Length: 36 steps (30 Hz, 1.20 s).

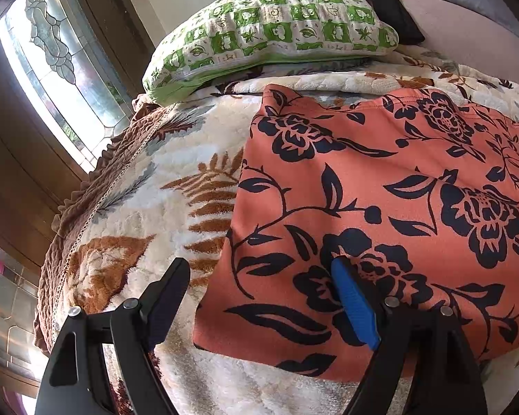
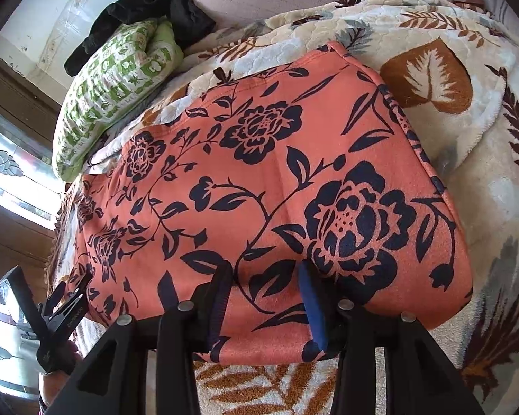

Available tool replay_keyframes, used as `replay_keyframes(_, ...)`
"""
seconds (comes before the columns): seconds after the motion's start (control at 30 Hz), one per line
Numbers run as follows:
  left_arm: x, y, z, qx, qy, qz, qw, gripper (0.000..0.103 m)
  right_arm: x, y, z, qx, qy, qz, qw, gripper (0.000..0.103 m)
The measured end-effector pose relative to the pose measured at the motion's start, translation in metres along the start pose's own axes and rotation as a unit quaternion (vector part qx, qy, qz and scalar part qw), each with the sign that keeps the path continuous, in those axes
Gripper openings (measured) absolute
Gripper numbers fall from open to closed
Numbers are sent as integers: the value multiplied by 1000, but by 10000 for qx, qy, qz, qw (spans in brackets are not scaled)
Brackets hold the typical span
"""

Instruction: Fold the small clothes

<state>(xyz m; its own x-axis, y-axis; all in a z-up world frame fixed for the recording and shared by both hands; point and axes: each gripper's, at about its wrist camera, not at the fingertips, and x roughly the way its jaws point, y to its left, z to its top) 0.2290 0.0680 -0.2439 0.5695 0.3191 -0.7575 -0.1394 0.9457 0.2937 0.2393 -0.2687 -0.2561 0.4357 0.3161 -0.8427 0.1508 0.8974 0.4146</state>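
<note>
While the coral floral garment [image 2: 259, 186] lay flat on the fleece leaf-print blanket [image 1: 148, 186], both claws sat at its near edge.
Long axis ran left-right across the bed, hemmed edge toward the green checked pillow [image 1: 270, 31]. Left gripper [image 1: 259, 290] was wide open, straddling the garment's left border, nothing pinched. Right gripper [image 2: 264, 294] was half open over the near edge; grip on the cloth: can't tell. Stained-glass window [image 1: 52, 69] was at left, dark clothing [image 2: 148, 10] behind the pillow.

Daylight through window [image 1: 62, 79] at left, overexposed; sharp centre, fisheye-warped dark edges.
</note>
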Motion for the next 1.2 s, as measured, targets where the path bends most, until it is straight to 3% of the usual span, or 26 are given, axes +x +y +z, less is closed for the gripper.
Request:
replay_keyframes(0.13,0,2,0,-47,7,-56,10000,84,-10,7,0,-120,-156,-46,9998,45)
replay_keyframes(0.33,2,4,0,-124,41,-140,9998,84,-34,8,4,-246,-743,-226,9967,45)
replay_keyframes(0.53,4,5,1,-181,77,-146,9997,87,-7,-9,6,-114,-268,-515,9982,46)
replay_keyframes(0.63,0,11,1,-357,190,-254,9989,87,-3,4,1,-492,-329,-753,9954,54)
replay_keyframes(0.7,-9,14,0,-489,207,-313,9981,86,-1,9,-2,-675,-368,-910,9929,55)
replay_keyframes(0.8,-35,12,-1,-469,-128,-433,9979,86,-2,13,-3,-743,-408,-976,9916,55)
replay_keyframes(0.9,-52,3,3,-403,-349,-811,9953,86,-9,15,-4,-709,-523,-956,9915,55)
replay_keyframes(1.03,-37,-14,4,-357,-32,-1189,9923,86,-25,37,-11,-1126,-987,-922,9844,54)
replay_keyframes(1.1,-25,-26,2,-183,139,-1061,9941,87,-30,46,-15,-1289,-1107,-860,9817,54)
replay_keyframes(1.2,-22,-36,0,64,45,-873,9962,90,-16,52,-17,-1370,-749,-827,9843,54)
